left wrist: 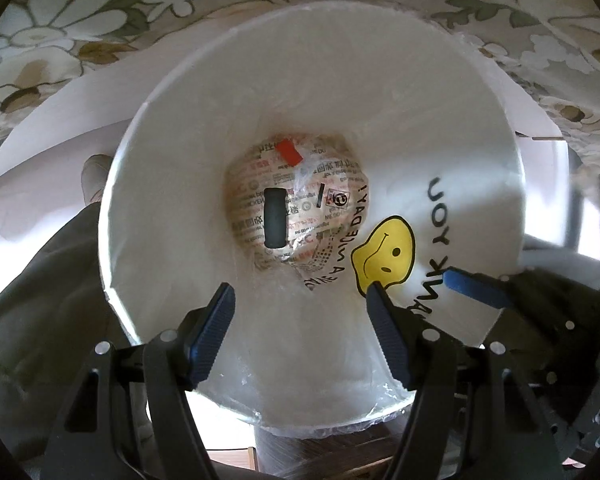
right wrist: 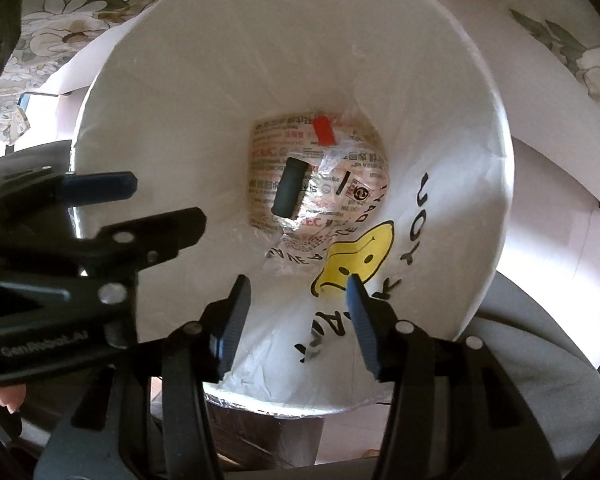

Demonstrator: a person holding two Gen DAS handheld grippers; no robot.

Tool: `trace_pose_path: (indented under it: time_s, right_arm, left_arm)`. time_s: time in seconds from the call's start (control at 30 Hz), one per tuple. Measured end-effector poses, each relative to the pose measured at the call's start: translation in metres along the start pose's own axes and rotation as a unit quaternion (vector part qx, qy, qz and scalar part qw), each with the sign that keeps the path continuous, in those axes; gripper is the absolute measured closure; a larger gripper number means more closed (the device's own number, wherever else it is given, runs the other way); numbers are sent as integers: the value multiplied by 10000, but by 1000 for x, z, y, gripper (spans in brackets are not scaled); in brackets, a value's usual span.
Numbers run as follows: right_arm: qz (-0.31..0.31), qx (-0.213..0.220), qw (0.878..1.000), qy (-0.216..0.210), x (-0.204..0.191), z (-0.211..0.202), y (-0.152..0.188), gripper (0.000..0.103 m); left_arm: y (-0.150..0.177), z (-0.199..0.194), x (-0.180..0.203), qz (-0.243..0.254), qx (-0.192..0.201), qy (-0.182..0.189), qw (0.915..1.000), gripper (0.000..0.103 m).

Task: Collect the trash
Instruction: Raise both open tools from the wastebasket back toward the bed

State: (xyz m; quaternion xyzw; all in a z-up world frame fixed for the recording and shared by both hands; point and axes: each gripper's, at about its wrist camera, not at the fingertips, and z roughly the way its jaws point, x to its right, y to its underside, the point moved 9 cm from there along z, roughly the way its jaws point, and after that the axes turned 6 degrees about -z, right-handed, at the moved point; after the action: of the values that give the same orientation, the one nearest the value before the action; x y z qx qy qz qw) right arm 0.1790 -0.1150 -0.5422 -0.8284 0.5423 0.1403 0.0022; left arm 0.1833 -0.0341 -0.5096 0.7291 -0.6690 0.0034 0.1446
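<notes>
At the bottom of the white bin point(left wrist: 172, 208) lies the collected trash: a dark, short cylinder-like piece point(left wrist: 275, 218) resting on a crumpled wrapper point(left wrist: 300, 216) printed with red and black text, with a small red scrap point(left wrist: 289, 151) just beyond it near the wrapper's far edge. The dark piece lies flat, its long axis running toward and away from the camera in the left wrist view, a little slanted in the right wrist view. A bit of clear crinkled film sits beside it on the wrapper.

The bin is lined with a white plastic bag point(left wrist: 440, 128) — a yellow smiley face point(left wrist: 384, 252) and black lettering show on the liner's near right wall, reading reversed through the plastic. Nothing covers the trash; the mouth of the bin stands clear above it.

Both tools hang over the rim, pointing steeply down into the bin. The left gripper point(left wrist: 300, 304) has its jaws set well apart with nothing between them. The right gripper point(right wrist: 298, 300) stands narrower but also parted and empty. Each shows at the edge of the other's view.

Around the bin lie a white sheet point(left wrist: 60, 112) and a floral-patterned cloth point(left wrist: 100, 12); a person's grey-clad leg point(right wrist: 540, 340) is beside the bin.
</notes>
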Motion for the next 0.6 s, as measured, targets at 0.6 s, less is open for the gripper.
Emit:
trace_pose_path:
  time_s: [0.6]
  right_arm:
    - [-212,477,9986,33,-23,-82,37,46]
  left_arm:
    - [30,-88,3,196,752,379,9963,33]
